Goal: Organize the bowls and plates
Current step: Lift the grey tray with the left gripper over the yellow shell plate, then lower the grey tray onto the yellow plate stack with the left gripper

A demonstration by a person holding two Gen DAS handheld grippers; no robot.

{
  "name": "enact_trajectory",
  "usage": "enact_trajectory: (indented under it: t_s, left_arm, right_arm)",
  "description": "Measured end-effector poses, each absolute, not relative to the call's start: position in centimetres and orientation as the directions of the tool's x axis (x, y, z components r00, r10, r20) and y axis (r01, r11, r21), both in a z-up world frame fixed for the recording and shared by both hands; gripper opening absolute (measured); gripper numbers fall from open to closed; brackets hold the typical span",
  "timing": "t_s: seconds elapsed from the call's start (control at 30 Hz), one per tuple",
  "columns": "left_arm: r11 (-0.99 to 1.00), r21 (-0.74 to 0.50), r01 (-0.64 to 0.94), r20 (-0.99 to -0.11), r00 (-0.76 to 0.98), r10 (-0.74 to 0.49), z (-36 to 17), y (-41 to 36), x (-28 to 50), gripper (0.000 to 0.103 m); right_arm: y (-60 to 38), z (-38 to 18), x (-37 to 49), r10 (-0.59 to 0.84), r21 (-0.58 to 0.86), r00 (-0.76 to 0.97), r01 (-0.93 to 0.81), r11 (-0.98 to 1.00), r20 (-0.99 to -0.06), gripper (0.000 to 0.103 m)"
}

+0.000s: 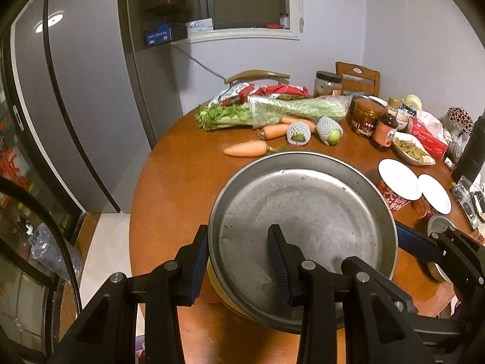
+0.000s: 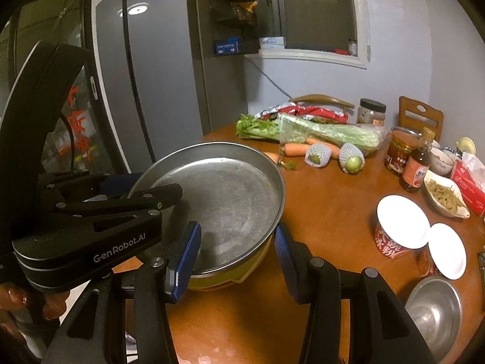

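A round steel plate (image 1: pixel 303 212) rests on a yellow bowl (image 1: pixel 219 291) near the front edge of the round wooden table (image 1: pixel 182 182). My left gripper (image 1: pixel 239 264) straddles the plate's near rim, one finger inside and one outside, touching it. In the right wrist view my right gripper (image 2: pixel 235 261) is open around the far side of the same plate (image 2: pixel 224 200) and the yellow bowl (image 2: pixel 224 279). The left gripper (image 2: pixel 136 191) shows there on the plate's left rim. A small steel bowl (image 2: pixel 433 312) sits at the right.
Carrots (image 1: pixel 245 148), celery (image 1: pixel 266 110) and netted fruits (image 1: pixel 298 133) lie at the back. Jars and a sauce bottle (image 1: pixel 385 132), a dish of food (image 1: pixel 412 150), two red paper cups with white lids (image 2: pixel 400 227), a tissue box (image 1: pixel 427 141) crowd the right. A fridge (image 1: pixel 75 91) stands left.
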State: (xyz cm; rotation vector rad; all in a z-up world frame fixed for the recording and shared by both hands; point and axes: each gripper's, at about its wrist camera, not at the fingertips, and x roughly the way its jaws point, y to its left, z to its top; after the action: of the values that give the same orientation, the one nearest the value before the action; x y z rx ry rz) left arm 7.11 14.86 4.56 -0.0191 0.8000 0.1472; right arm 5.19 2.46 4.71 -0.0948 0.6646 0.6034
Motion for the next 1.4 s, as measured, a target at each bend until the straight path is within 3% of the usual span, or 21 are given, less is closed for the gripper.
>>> enact_trajectory:
  t_s: [0.67, 1.4]
  left_arm:
    - [0.990, -0.001, -0.141, -0.790, 0.607, 0.086, -1.5, 16.0, 9.6, 0.039]
    - [0.990, 0.019, -0.138, -0.802, 0.590, 0.098, -2.7, 16.6, 10.2, 0.039]
  right_arm:
    - [4.1, -0.3, 7.3, 0.444, 0.067, 0.571, -0.561, 0.825, -0.690, 0.052]
    - [5.7, -1.8, 8.0, 0.404, 0.004, 0.583, -0.567, 0.824, -0.704, 0.052]
